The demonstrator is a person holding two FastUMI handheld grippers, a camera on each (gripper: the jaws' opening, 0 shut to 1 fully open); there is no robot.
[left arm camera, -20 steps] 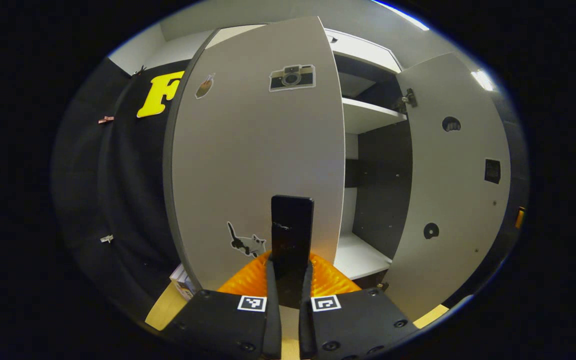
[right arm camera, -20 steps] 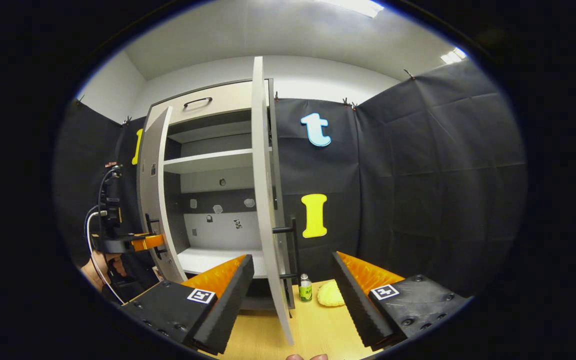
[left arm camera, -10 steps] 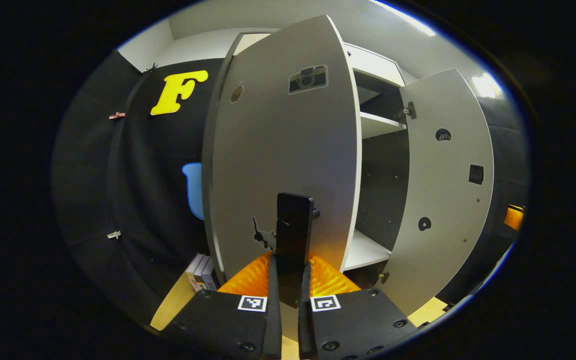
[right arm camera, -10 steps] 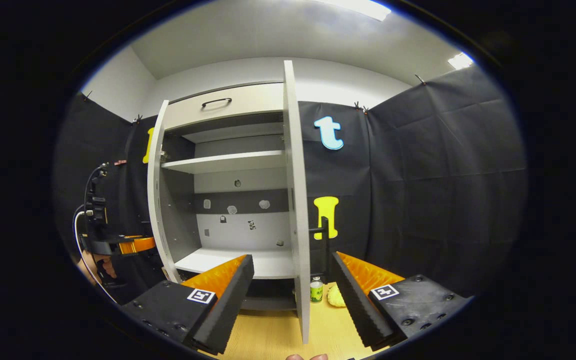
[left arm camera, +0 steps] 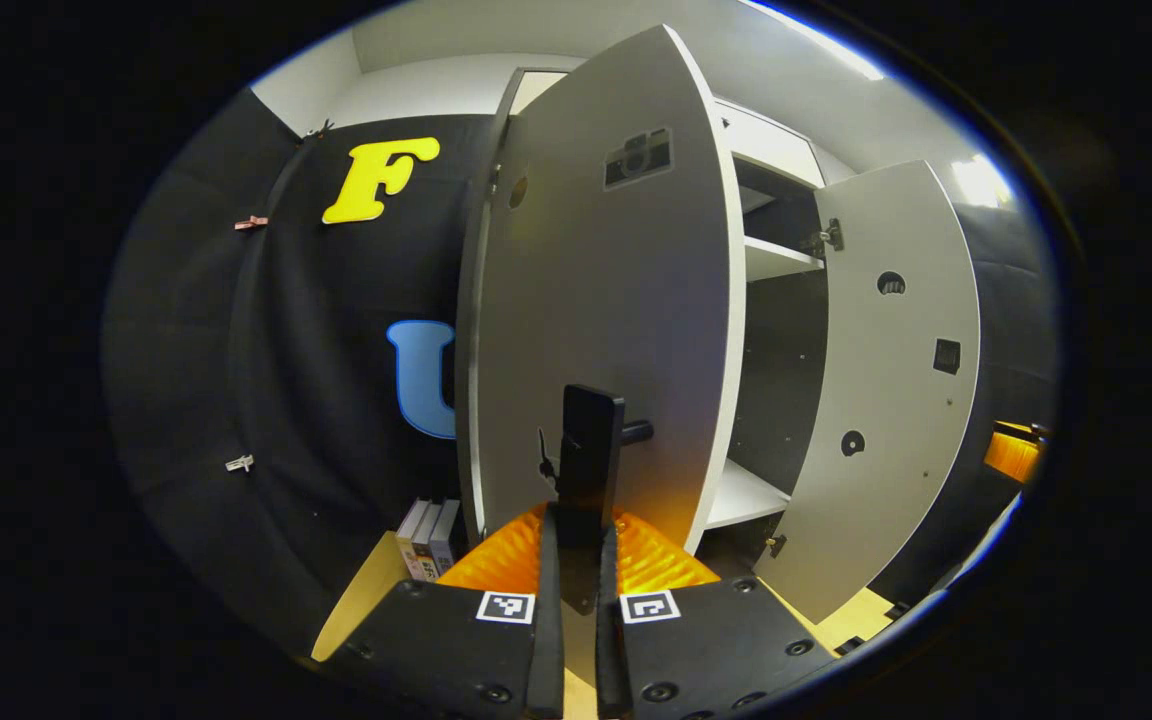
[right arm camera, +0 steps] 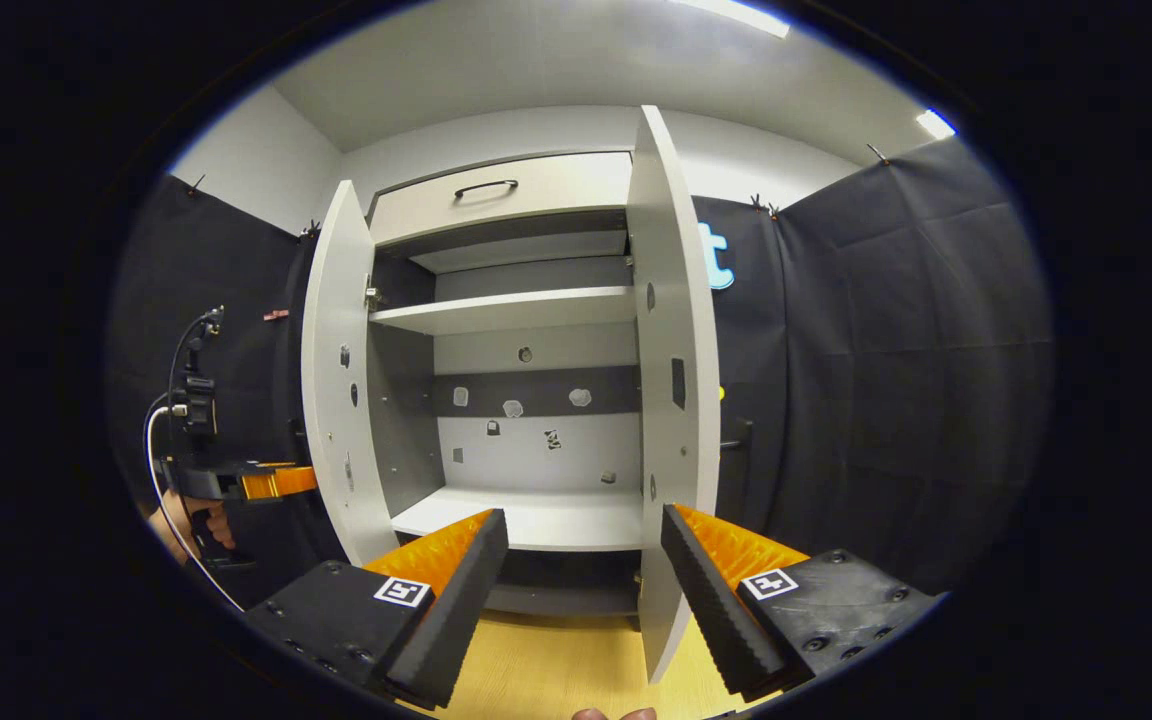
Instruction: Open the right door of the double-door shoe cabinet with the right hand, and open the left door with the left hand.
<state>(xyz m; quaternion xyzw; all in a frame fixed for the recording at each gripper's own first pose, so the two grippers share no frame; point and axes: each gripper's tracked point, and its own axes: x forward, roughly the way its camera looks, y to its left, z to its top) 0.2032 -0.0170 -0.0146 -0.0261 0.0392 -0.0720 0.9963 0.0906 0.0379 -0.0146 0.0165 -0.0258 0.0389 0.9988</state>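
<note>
The grey shoe cabinet [right arm camera: 511, 310] stands with both doors swung out. In the left gripper view, my left gripper [left arm camera: 576, 525] is shut on the black bar handle [left arm camera: 591, 445] of the left door [left arm camera: 616, 300], whose outer face carries stickers. The right door [left arm camera: 881, 380] hangs open beyond it, inner face showing. In the right gripper view, my right gripper [right arm camera: 584, 520] is open and holds nothing, just in front of the right door [right arm camera: 681, 380], with that door's handle [right arm camera: 741, 450] behind the door. The left door [right arm camera: 336, 380] and the left gripper [right arm camera: 256, 482] with a hand [right arm camera: 191, 520] sit at the far left.
White shelves [right arm camera: 516, 308] inside the cabinet are bare, and a drawer with a black handle [right arm camera: 486, 187] tops it. Several books [left arm camera: 426, 540] stand on the wooden floor [right arm camera: 556, 670] by the left door's hinge side. Black cloth walls surround the booth.
The left door has swung further open with my left gripper on its handle. The right gripper stays open, and its view has shifted so the right door's inner face shows instead of its edge.
</note>
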